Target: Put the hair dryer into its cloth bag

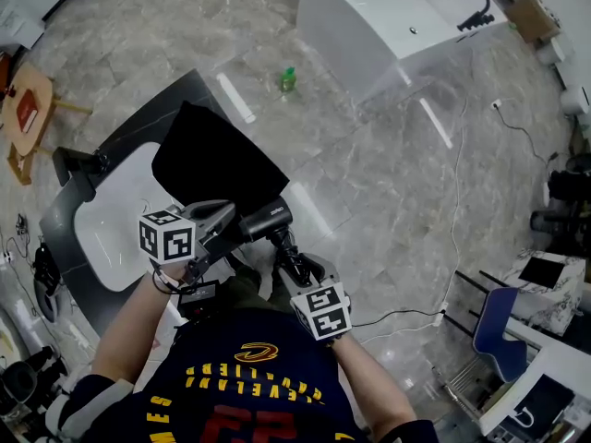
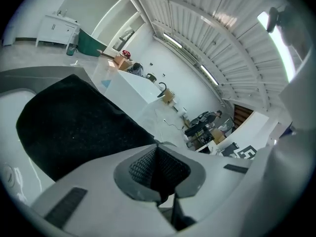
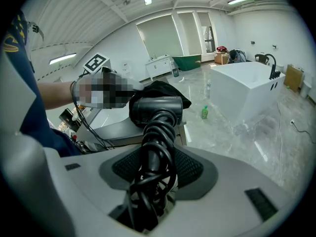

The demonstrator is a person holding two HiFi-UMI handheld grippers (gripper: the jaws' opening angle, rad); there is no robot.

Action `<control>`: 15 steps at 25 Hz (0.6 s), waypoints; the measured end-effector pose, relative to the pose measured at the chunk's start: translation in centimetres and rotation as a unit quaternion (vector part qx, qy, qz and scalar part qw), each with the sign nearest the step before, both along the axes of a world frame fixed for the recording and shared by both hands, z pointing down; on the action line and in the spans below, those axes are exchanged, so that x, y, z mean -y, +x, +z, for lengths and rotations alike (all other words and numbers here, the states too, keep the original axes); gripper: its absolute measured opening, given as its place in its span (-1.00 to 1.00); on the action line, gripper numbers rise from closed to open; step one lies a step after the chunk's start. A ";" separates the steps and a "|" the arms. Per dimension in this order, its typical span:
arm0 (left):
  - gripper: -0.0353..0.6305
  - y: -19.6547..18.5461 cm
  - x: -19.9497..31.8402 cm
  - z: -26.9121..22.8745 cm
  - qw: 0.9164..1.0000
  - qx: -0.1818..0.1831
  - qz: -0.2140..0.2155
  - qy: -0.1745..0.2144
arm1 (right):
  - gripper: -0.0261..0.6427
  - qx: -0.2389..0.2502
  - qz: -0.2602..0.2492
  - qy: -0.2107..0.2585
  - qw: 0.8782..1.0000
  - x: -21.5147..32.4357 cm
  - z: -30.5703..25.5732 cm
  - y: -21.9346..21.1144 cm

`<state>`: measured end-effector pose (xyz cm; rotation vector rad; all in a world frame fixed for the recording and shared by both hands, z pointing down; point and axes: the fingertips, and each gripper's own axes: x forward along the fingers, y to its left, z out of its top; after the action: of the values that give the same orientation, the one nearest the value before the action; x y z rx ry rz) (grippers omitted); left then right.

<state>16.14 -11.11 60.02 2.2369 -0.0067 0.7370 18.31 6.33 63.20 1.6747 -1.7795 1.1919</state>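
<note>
The black hair dryer (image 1: 268, 218) hangs in the air in front of the person, barrel level. My right gripper (image 1: 291, 261) is shut on its handle, which has the black cord wound round it (image 3: 154, 157). The black cloth bag (image 1: 217, 160) spreads flat over the dark table's near corner. My left gripper (image 1: 226, 224) sits at the bag's near edge with its jaws together, and the cloth (image 2: 74, 127) runs right up to their tips, so it appears shut on that edge. In the right gripper view the dryer's body (image 3: 154, 110) partly hides the bag (image 3: 165, 89) behind it.
The dark table (image 1: 138, 137) carries a white basin (image 1: 111, 220) left of the bag. A white bathtub (image 1: 397, 17) stands on the marble floor beyond, with a green bottle (image 1: 288, 79) beside it. A white cable (image 1: 454, 201) trails across the floor at right.
</note>
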 end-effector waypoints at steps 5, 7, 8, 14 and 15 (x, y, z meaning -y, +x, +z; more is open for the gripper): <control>-0.86 -0.8 -0.1 -0.7 1.000 -0.006 -0.007 0.010 | -0.30 -0.014 -0.021 0.003 1.000 1.5 0.0 0.1; -0.86 -0.8 0.0 -1.0 1.000 -0.010 -0.014 0.015 | -0.31 -0.017 -0.039 0.008 0.999 2.2 -0.2 -0.3; -0.86 -0.8 0.1 -1.2 1.000 -0.012 -0.016 0.020 | -0.31 -0.019 -0.049 0.011 0.999 2.5 -0.4 -0.7; -0.86 -0.8 0.4 -1.8 0.999 -0.013 -0.013 0.048 | -0.31 -0.032 -0.086 0.021 0.996 4.2 -0.6 -2.4; -0.86 -0.9 0.4 -1.9 0.999 -0.013 -0.012 0.049 | -0.30 -0.035 -0.091 0.021 0.995 4.5 -0.6 -2.6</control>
<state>15.21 -11.49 58.13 2.3360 -0.0587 0.7084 15.71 1.81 62.57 1.5202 -1.8806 1.0097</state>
